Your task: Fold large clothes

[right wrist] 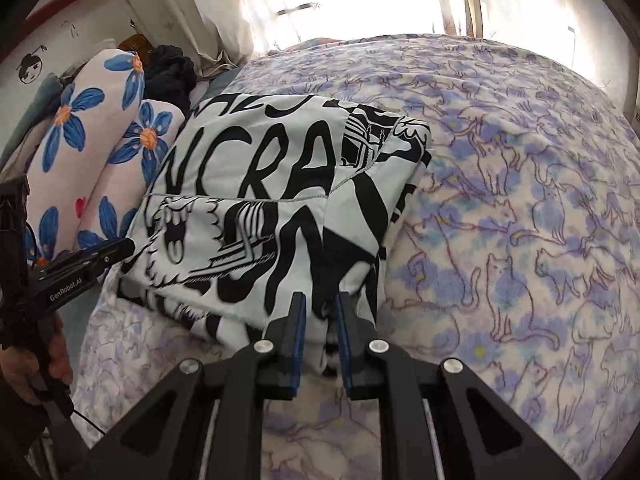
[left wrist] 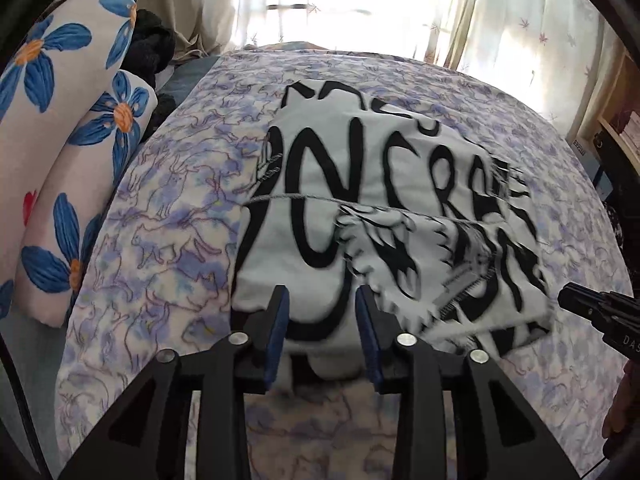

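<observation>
Shirt (right wrist: pixel 256 216) lies half-folded on my bed (right wrist: pixel 520 208); right hand-held gripper (right wrist: pixel 320 336) pinches its near edge for folding, left hand-held gripper (left wrist: pixel 324 328) partly open, holding nothing.

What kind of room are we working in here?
Most likely a bedroom: the garment lies on a cat-print bedspread, flower-print pillows are stacked alongside, and sheer curtains cover a bright window.

Blown-out window (left wrist: pixel 360 4) backlight; perhaps motion-blurred garment (left wrist: pixel 440 248)
</observation>
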`<state>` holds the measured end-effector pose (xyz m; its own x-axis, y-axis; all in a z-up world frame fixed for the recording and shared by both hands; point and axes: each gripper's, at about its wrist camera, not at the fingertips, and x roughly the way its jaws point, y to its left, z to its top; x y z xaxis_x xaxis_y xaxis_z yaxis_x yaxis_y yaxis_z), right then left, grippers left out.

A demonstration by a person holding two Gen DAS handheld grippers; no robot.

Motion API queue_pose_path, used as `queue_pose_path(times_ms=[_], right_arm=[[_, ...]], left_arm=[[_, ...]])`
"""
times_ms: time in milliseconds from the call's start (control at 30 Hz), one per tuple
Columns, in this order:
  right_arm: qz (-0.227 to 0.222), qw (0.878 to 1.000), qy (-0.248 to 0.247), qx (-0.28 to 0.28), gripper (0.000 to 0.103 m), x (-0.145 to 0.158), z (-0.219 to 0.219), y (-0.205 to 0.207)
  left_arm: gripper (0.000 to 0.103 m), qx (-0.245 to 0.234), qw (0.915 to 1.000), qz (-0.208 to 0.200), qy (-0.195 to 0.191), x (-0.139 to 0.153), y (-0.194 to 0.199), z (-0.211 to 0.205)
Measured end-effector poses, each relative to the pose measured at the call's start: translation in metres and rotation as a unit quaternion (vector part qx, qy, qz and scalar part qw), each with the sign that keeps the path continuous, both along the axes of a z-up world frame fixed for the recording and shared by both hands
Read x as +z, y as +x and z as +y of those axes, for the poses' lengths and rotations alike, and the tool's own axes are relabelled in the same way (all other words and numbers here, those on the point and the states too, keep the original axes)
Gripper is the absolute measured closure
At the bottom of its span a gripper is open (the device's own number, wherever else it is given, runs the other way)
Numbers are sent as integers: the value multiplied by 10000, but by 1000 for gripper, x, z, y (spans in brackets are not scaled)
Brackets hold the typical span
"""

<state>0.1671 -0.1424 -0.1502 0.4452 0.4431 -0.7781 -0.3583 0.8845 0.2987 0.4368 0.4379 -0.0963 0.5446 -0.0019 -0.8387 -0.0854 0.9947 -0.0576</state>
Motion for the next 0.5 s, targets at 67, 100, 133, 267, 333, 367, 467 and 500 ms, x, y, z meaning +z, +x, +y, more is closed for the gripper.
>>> queue_pose_path(times_ms=[67, 100, 133, 267, 333, 367, 467, 500], right_arm=[[43, 10000, 47, 13, 89, 12, -10, -17], [65, 9999, 85, 20, 87, 18, -17, -27], [80, 9999, 115, 24, 87, 25, -24, -38], [150, 9998, 160, 32, 87, 49, -53, -77], [192, 9997, 163, 36, 87, 60, -70, -97], [198, 9997, 137, 29, 87, 66, -79, -109], [206, 9997, 133, -1, 87, 81, -108, -145], [222, 9997, 138, -25, 87, 85, -117, -157]], left_arm=[[55, -43, 10000, 27, -66, 13, -15, -14], [53, -71, 9999, 28, -105, 19, -22, -22], [52, -111, 9998, 38, -153, 28, -33, -33], [50, -205, 9991, 70, -363, 61, -75, -71], [49, -202, 9985, 83, -512, 77, -99, -89], [48, -203, 9981, 92, -573, 84, -111, -97], [44, -209, 9970, 121, -730, 103, -147, -122], [42, -205, 9969, 118, -757, 110, -163, -132]])
